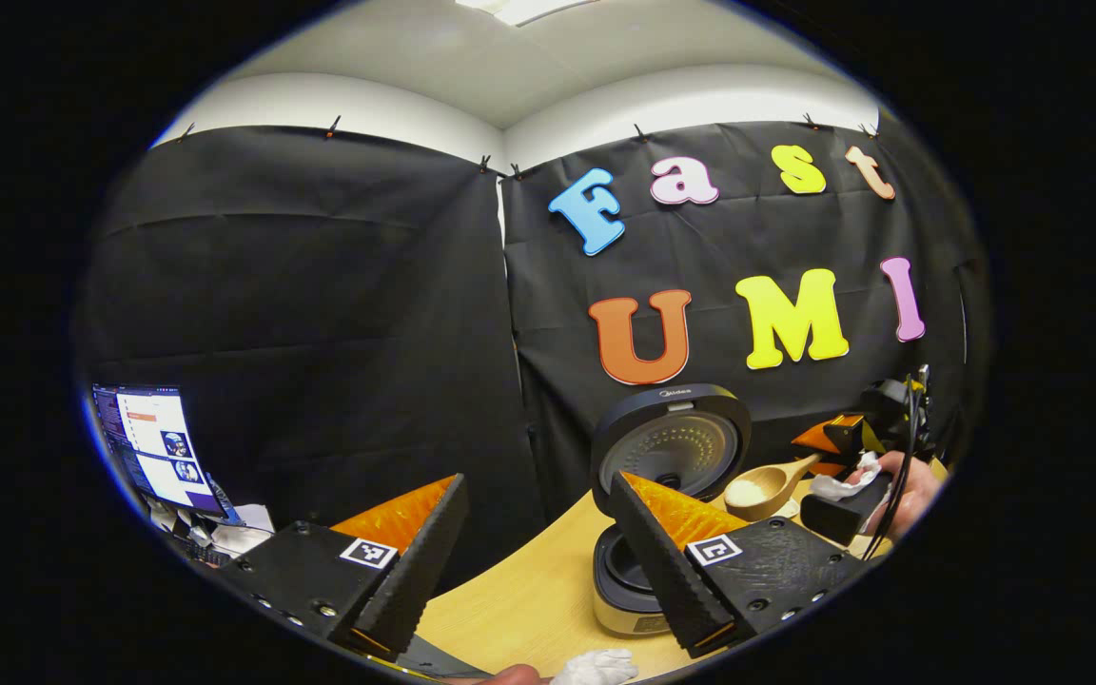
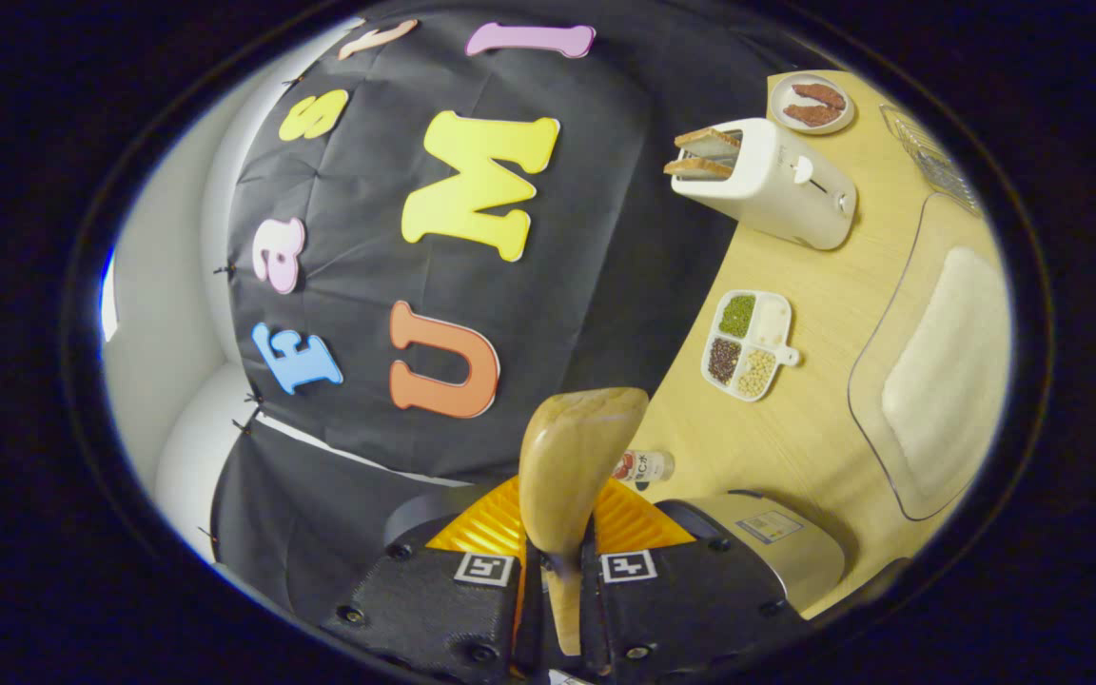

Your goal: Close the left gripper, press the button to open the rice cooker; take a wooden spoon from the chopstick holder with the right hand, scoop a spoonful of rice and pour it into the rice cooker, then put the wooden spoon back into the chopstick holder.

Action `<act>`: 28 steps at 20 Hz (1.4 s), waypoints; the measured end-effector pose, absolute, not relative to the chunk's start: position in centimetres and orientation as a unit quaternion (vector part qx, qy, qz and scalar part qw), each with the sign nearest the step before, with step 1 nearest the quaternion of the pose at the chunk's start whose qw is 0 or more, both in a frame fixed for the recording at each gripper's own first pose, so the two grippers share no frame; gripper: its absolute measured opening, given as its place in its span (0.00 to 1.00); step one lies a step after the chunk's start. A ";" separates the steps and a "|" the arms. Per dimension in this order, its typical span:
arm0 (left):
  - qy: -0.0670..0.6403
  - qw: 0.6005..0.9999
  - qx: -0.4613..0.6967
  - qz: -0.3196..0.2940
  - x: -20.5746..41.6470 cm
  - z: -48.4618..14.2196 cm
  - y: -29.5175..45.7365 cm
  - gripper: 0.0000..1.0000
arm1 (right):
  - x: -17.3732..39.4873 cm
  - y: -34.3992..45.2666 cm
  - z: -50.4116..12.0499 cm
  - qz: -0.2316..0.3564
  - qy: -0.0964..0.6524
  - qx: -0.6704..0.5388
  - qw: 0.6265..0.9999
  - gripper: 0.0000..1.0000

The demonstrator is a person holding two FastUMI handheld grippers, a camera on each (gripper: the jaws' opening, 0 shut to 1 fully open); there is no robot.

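Right gripper (image 2: 553,571) clamps the wooden spoon (image 2: 572,466) handle between both fingers, its bowl seen from behind so the rice is hidden; in the left gripper view the spoon bowl holds rice beside the rice cooker (image 1: 657,504), whose lid stands open. Left gripper (image 1: 534,561) gapes wide and empty, one finger (image 1: 667,561) blocking the cooker's pot.
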State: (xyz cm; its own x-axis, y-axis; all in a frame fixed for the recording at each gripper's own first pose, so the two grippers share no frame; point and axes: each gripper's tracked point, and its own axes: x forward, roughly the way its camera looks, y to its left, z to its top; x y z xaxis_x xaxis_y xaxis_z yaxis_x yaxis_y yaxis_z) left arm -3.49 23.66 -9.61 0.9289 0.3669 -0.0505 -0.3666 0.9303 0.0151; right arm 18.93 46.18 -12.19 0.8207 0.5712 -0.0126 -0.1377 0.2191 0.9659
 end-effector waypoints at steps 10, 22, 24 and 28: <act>0.041 0.979 0.004 0.201 -3.9 -11.1 24.9 0.95 | 18.2 51.3 -16.0 0.251 0.161 0.402 0.866 0.20; 0.043 0.977 -0.001 0.210 -4.1 -11.7 25.3 0.95 | 13.3 57.1 -13.8 0.314 -0.009 -0.036 0.949 0.20; 0.042 0.977 -0.001 0.211 -4.1 -11.5 25.1 0.95 | 12.8 57.9 -13.9 0.322 -0.029 -0.085 0.942 0.20; 0.043 0.976 -0.004 0.215 -4.4 -11.6 25.4 0.95 | 11.1 59.8 -14.0 0.338 -0.076 -0.187 0.919 0.25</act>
State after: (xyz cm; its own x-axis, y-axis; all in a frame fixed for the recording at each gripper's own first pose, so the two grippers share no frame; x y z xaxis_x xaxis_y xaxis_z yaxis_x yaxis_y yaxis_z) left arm -4.35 25.43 -11.62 0.9042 0.4185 -0.0858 -0.4192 0.9078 0.0098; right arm 11.14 59.76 -14.02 0.7594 0.6505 0.0132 -0.5935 0.7009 -0.3955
